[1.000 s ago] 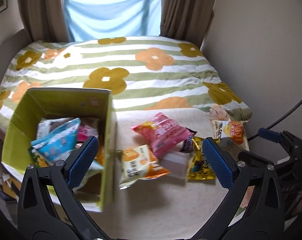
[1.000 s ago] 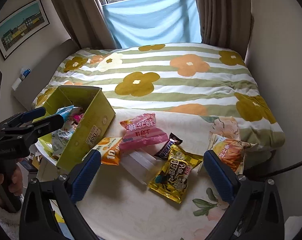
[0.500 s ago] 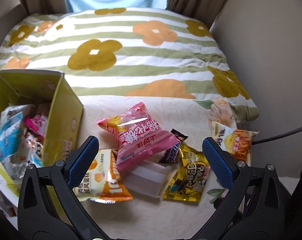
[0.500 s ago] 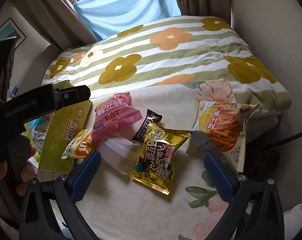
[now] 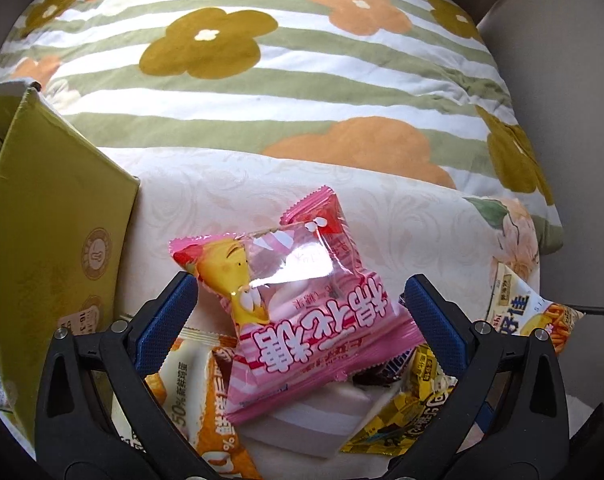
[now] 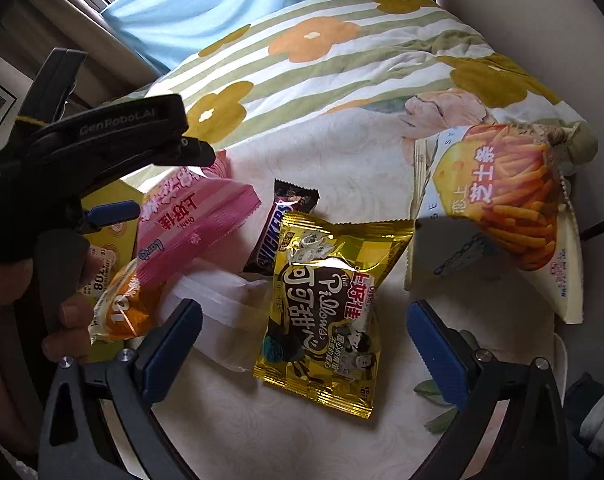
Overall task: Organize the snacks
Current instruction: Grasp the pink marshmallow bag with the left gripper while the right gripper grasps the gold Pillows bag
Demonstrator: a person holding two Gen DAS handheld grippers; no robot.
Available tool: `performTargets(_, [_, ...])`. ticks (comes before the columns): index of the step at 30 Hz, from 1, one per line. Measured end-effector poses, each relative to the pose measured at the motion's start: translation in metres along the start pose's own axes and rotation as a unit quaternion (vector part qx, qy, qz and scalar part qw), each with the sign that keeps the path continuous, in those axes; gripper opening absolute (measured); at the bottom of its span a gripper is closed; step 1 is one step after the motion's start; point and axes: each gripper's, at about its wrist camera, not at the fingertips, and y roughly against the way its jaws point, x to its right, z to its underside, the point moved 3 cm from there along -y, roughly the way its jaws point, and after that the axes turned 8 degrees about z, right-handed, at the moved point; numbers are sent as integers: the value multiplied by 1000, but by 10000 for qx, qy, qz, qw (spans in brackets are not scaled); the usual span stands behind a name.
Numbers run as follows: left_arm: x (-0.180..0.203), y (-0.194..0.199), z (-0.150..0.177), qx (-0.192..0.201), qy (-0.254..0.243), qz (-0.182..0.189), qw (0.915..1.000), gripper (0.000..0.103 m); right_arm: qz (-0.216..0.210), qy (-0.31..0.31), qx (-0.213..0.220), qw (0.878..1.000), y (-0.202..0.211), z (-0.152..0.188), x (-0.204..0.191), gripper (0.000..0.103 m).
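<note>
Cream damask cloth [image 6: 334, 160] covers the surface where the snacks lie, at the foot of a bed with a striped, flowered quilt [image 5: 262, 80].

Left tongs [image 5: 300, 312] stand released, their blue pads spread to either side of the pink candy bag [image 5: 302, 320], which sits right between them without being gripped. Under that bag, near the left pad, lies an orange-and-white snack pack [image 5: 198, 392]; beneath the bag's lower edge is a white translucent packet [image 5: 302, 420]. Toward the right pad a dark Snickers bar [image 5: 394, 370] peeks out beside the gold Pillows bag [image 5: 406, 412]. Off to the left of the tongs stands the olive-green box [image 5: 54, 240], its wall just beside the pile.

Right tongs [image 6: 304, 344] are also released and empty, hovering over the gold Pillows bag [image 6: 326, 312], which lies between the pads. Just beyond it the Snickers bar [image 6: 280, 228] angles away. Farther right, a cheese-stick bag [image 6: 502, 212] rests partly on the quilt's edge. To the left, the person's hand [image 6: 62, 300] holds the left tongs over the pink candy bag [image 6: 190, 224].
</note>
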Motion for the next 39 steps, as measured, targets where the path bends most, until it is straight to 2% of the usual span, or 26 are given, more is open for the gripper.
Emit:
performTargets(8, [-8, -18, -6, -24, 68, -232, 9997, 103, 210, -78, -59, 9997, -15, -2, 1, 102])
performTargets(13, [-15, -28, -8, -97, 119, -206, 9997, 101, 307, -97, -1, 9995, -18, -4, 2, 102])
performTargets(14, [-17, -31, -7, -144, 167, -100, 9997, 99, 322, -102, -1, 9994, -18, -5, 3, 102])
performTargets(16, [-17, -35, -2, -236, 243, 88, 9994, 85, 358, -113, -3, 9993, -20, -6, 4, 101])
performTargets(20, [-13, -33, 3, -184, 93, 120, 9997, 81, 490, -72, 40, 9988, -20, -5, 5, 101])
performTargets(26, [-9, -20, 7, -70, -35, 184, 9998, 77, 577, 16, -26, 9983, -33, -6, 8, 85])
performTargets(29, [-5, -10, 8, 30, -153, 195, 9997, 77, 688, 180, 46, 9975, -37, -6, 3, 84])
performTargets(34, [-2, 1, 11, 128, -212, 242, 9994, 76, 865, 569, 155, 9945, -40, -2, -6, 63])
performTargets(39, [-2, 14, 16, 261, -228, 274, 9990, 76, 761, 672, 186, 9947, -37, 1, -5, 57])
